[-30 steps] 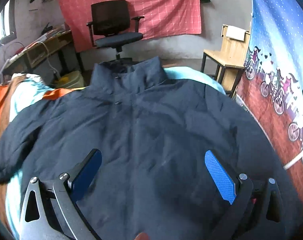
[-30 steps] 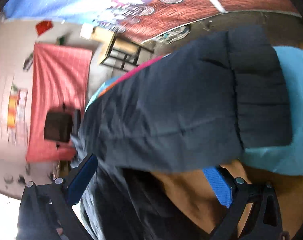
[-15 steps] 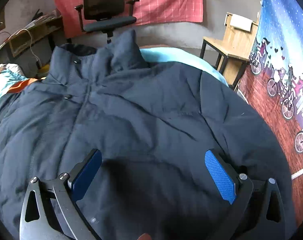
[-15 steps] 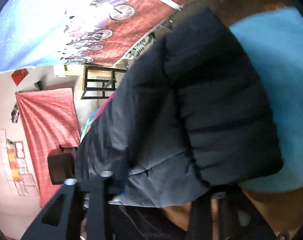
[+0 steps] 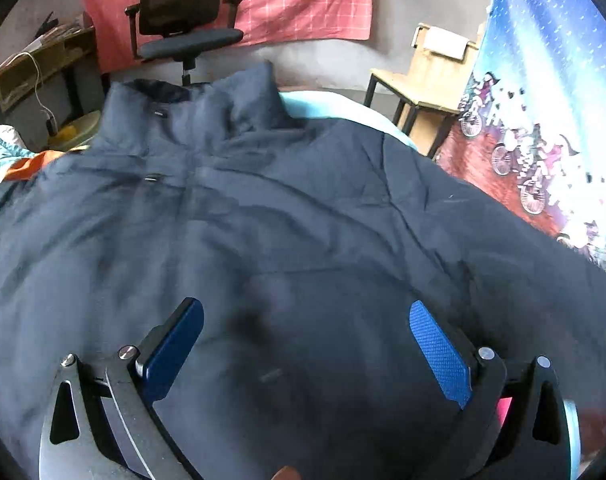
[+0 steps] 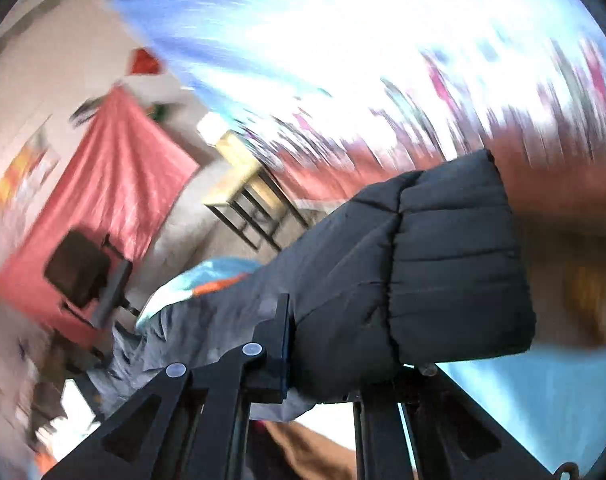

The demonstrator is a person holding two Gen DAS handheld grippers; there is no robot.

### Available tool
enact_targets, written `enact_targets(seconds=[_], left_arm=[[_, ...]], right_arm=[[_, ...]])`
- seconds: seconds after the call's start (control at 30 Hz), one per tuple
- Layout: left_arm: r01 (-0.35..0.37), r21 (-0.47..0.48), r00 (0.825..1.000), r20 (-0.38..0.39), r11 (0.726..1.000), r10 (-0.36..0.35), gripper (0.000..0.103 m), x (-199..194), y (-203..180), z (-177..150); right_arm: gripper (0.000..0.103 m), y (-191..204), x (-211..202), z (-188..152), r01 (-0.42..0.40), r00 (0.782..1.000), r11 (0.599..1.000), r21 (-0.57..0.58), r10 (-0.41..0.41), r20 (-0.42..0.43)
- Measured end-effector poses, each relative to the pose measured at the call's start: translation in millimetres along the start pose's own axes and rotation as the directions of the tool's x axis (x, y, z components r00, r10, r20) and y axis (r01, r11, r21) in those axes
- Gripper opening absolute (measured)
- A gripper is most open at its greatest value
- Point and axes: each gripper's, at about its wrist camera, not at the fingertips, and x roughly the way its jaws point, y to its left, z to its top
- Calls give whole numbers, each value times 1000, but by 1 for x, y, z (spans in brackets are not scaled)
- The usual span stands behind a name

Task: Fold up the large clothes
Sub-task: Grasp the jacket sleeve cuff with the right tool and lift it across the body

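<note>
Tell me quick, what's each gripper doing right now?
Left gripper: open, holding nothing, above the navy padded jacket.
Right gripper: just closed on the jacket sleeve.

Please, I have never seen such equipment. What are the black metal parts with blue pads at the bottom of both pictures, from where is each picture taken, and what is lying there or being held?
No robot arm is here: a person holds a two-finger gripper in each hand, and a wide-angle camera on each looks forward along its fingers.

The left picture comes from the left gripper. Its blue pads stand wide apart, holding nothing, above a large dark navy padded jacket, which lies spread out, collar away from the camera, on a light blue cover.

The right picture comes from the right gripper. Its jaws have just closed on the jacket's quilted sleeve, near the cuff, which is lifted. The blur shows fast movement.

Behind stand a black office chair and a pale wooden chair.
</note>
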Motion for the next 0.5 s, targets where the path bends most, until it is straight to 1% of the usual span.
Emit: enact_targets(seconds=[0.07, 0.13, 0.17, 0.2, 0.27, 0.3, 0.37, 0.4, 0.47, 0.5], left_arm=[[-9, 24, 1000, 6, 1000, 9, 101, -20, 19, -2], [-49, 30, 999, 14, 998, 48, 101, -45, 48, -10], [-57, 22, 998, 16, 998, 57, 101, -56, 61, -15], [-65, 10, 998, 17, 998, 65, 101, -67, 78, -20], [-94, -36, 995, 26, 995, 95, 101, -91, 110, -27], [-109, -66, 993, 30, 992, 111, 101, -104, 126, -34], [-138, -126, 989, 33, 982, 143, 101, -123, 158, -42], [-165, -159, 984, 34, 973, 173, 101, -133, 177, -49], [-211, -188, 976, 16, 959, 217, 101, -147, 196, -54], [-249, -207, 967, 8, 946, 256, 101, -155, 209, -57]], right_arm=[[9, 43, -16, 9, -21, 998, 991, -131, 30, 60], [9, 78, -26, 13, -47, 993, 976, -213, 68, 95], [9, 101, -30, 13, -66, 989, 963, -263, 97, 110], [9, 132, -38, 9, -92, 982, 940, -330, 140, 125], [9, 175, -39, 2, -144, 971, 899, -414, 209, 116], [9, 197, -41, -7, -168, 965, 874, -456, 241, 105], [9, 245, -42, -33, -226, 947, 804, -550, 313, 68], [9, 261, -42, -45, -247, 940, 774, -583, 338, 51], [9, 298, -46, -83, -308, 916, 692, -653, 401, -6], [9, 313, -45, -100, -334, 905, 655, -678, 424, -36]])
